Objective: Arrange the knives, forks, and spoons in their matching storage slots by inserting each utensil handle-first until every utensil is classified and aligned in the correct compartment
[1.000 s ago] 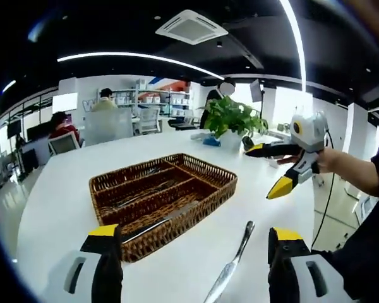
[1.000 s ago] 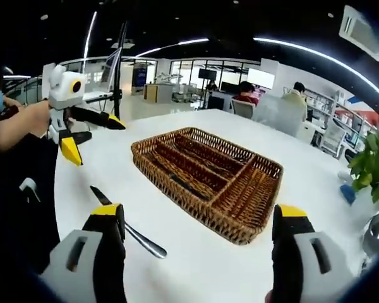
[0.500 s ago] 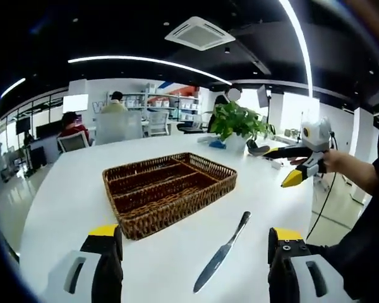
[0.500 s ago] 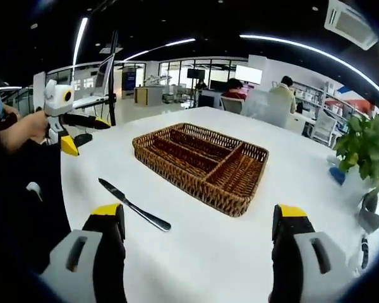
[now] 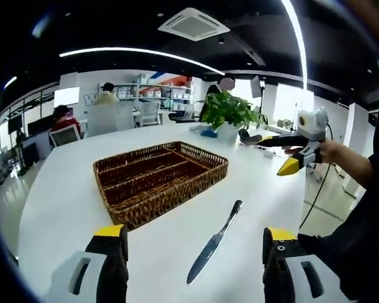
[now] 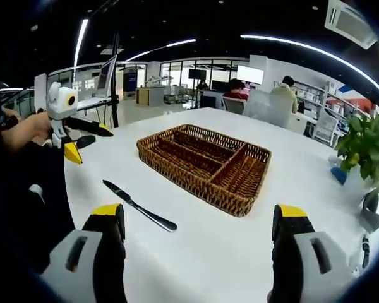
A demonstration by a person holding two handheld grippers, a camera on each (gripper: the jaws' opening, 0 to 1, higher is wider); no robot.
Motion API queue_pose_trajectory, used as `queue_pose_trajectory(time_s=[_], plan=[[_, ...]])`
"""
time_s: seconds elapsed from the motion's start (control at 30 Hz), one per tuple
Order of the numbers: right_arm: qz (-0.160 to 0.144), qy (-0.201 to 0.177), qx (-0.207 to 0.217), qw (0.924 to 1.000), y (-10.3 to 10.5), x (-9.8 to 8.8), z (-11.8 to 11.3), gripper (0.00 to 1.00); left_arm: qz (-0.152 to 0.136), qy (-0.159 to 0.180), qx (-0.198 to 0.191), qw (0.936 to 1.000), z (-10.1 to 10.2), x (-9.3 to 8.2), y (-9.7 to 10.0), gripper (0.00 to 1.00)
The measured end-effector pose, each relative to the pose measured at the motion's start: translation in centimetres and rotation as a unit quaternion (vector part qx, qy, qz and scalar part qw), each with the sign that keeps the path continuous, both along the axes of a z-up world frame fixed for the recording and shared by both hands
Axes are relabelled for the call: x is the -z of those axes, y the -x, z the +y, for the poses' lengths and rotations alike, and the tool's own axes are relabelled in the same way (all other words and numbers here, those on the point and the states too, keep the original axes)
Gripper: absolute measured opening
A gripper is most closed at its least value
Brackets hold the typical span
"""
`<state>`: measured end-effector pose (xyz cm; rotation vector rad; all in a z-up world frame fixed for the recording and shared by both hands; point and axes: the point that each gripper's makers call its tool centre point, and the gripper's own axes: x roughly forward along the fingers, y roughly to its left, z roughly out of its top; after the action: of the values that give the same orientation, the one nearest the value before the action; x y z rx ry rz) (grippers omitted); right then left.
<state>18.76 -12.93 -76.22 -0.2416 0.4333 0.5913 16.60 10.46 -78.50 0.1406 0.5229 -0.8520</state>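
Note:
A brown wicker tray (image 5: 161, 180) with long slots lies on the white table (image 5: 63, 196); what is in the slots is too dark to tell. A table knife (image 5: 213, 243) rests flat on the table beside it, dark handle toward the far side. My left gripper (image 5: 194, 233) is open above the table, short of the knife and tray. In the right gripper view the tray (image 6: 205, 164) lies ahead and the knife (image 6: 139, 206) to its left. My right gripper (image 6: 199, 218) is open and holds nothing. Each gripper is visible from the other: right (image 5: 265, 154), left (image 6: 91, 146).
A potted plant (image 5: 230, 113) stands at the table's far end, also at the right of the right gripper view (image 6: 366, 151). People sit at desks behind (image 5: 107, 95). The table edge (image 5: 303, 202) runs near the person's arm (image 5: 350, 167).
Both cameras have drawn back from the tray, so it looks smaller and the whole knife shows. The knife and tray lie where they were. Both grippers stay open.

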Motion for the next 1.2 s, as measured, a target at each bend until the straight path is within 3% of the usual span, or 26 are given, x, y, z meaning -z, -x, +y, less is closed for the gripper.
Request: queue_pose_trajectory(time_s=[0.13,0.27,0.43,0.7,0.83,0.97,1.2], plan=[[0.005,0.017,-0.004,0.9998,0.5,0.5,0.2,0.98,0.044,-0.038,0.025,0.998,0.0,1.4,1.0,0.75],[0.013,0.013,-0.006,0.9998,0.8,0.6,0.5,0.96,0.055,-0.063,0.056,0.995,-0.4,2.2,1.6,0.66],[0.01,0.0,-0.009,0.9999,1.0,0.0,1.0,0.95,0.081,-0.115,0.091,0.9858,-0.9,3.6,2.3,0.55],[0.027,0.03,-0.022,0.9989,1.9,1.1,1.5,0.9,0.106,-0.174,0.119,0.9718,-1.3,5.2,1.5,0.28],[0.032,0.032,-0.028,0.9986,2.2,1.5,1.9,0.89,0.121,-0.183,0.13,0.9669,-1.7,5.9,1.2,0.28],[0.036,0.035,-0.033,0.9982,2.4,1.7,2.3,0.88,0.13,-0.229,0.148,0.9533,-1.4,7.1,1.1,0.26],[0.046,0.05,-0.048,0.9965,2.6,2.2,3.3,0.85,0.131,-0.245,0.161,0.9472,-2.0,7.5,0.8,0.21]])
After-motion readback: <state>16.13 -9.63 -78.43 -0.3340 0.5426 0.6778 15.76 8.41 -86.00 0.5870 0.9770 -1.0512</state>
